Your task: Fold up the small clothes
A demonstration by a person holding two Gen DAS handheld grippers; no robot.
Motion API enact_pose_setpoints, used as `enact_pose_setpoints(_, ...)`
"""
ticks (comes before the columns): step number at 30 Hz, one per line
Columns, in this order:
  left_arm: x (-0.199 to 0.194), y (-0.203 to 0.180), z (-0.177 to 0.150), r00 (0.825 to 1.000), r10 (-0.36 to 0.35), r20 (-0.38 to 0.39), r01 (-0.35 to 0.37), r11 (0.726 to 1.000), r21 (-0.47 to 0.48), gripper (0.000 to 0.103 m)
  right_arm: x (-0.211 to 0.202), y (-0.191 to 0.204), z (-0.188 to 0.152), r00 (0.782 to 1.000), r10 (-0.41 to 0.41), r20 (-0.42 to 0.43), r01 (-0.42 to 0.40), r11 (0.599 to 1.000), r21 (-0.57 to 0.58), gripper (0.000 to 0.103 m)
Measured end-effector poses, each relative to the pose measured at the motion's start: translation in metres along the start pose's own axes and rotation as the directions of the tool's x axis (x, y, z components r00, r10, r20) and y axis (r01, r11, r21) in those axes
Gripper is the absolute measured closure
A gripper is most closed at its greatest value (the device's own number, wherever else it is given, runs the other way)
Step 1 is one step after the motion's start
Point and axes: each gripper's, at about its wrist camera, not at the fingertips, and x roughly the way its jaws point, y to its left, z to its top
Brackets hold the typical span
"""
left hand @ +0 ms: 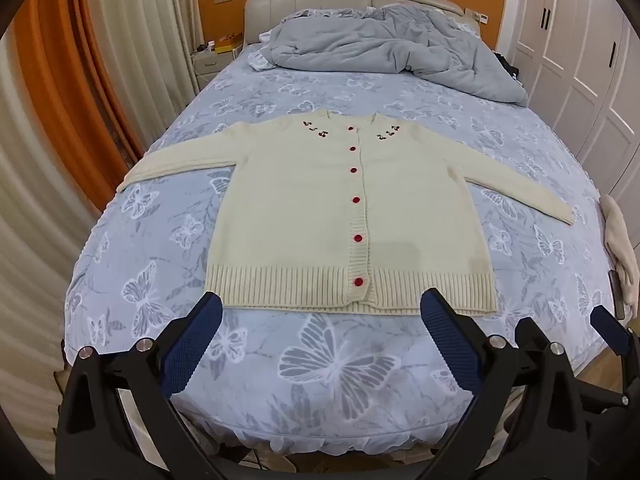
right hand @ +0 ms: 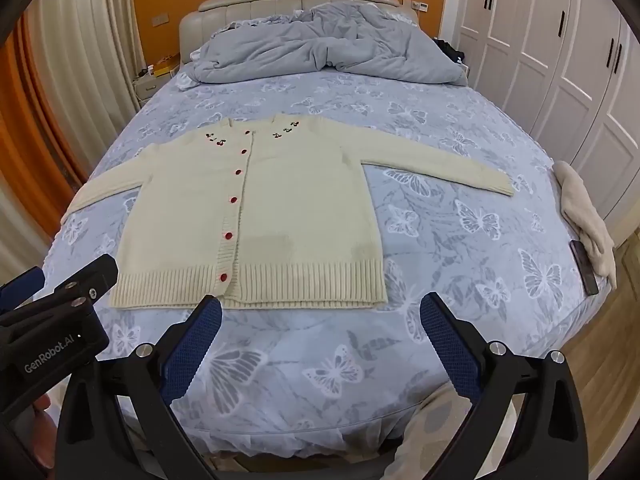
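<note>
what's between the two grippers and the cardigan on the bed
Nothing visible. The left gripper and right gripper are both open and empty just short of the cardigan hem, with only bare butterfly bedsheet between.

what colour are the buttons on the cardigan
Red, down the front of the cream cardigan; the buttons show best in the left wrist view.

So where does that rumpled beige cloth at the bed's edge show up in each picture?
Left wrist view: the beige cloth lies at the far right edge, partly cut off.
Right wrist view: the cloth lies right of centre, beside a dark flat object.
Shared landmark: the cream cardigan, right sleeve pointing toward the cloth.
</note>
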Motion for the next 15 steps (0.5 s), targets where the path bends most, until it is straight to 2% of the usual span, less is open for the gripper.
enact_pose_setpoints(15,0.0013,0.0,0.0001,1.0,0.004,0.004,-0.004,1.0,0.006,0.006,0.0002,0.0007,-0.0004,1.0,0.009,0.001,-0.009,1.0,0.006,0.005)
